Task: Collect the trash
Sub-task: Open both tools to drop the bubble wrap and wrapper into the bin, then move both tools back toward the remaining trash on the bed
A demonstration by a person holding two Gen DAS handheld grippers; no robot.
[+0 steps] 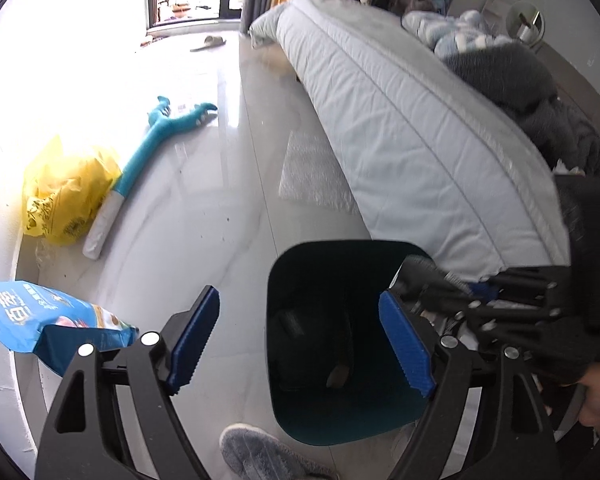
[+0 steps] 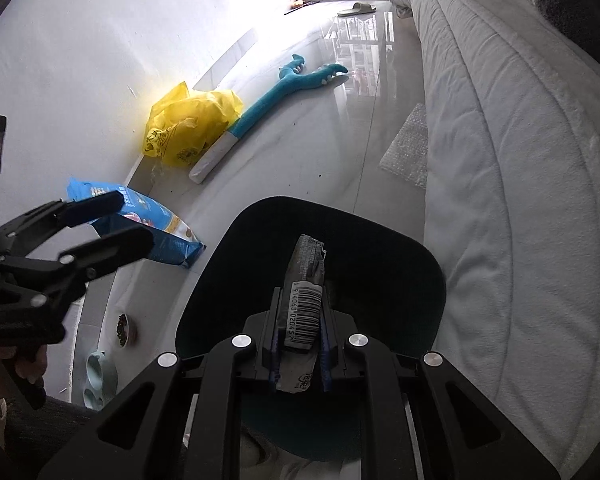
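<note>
A dark teal trash bin (image 1: 340, 246) stands on the pale floor beside the bed. My left gripper (image 1: 296, 296) hangs just above its near-left rim, jaws wide open with nothing between the blue pads (image 1: 196, 332). In the right wrist view my right gripper (image 2: 303, 300) is shut on a crumpled grey wrapper (image 2: 306, 272) with a barcode, held over the bin's (image 2: 404, 280) open mouth. The left gripper (image 2: 120, 224) shows at that view's left edge, and the right gripper (image 1: 436, 280) shows over the bin's right rim in the left wrist view. Dark items lie in the bin's bottom.
A blue pet-food bag (image 2: 156, 224), a yellow plastic bag (image 2: 188, 128) and a teal plush toy (image 2: 276, 92) lie along the white wall. Bubble wrap (image 2: 408, 152) lies by the quilted bed (image 2: 500, 160). Pet bowls (image 2: 122, 328) sit near the wall; a grey slipper (image 1: 260, 452) is below.
</note>
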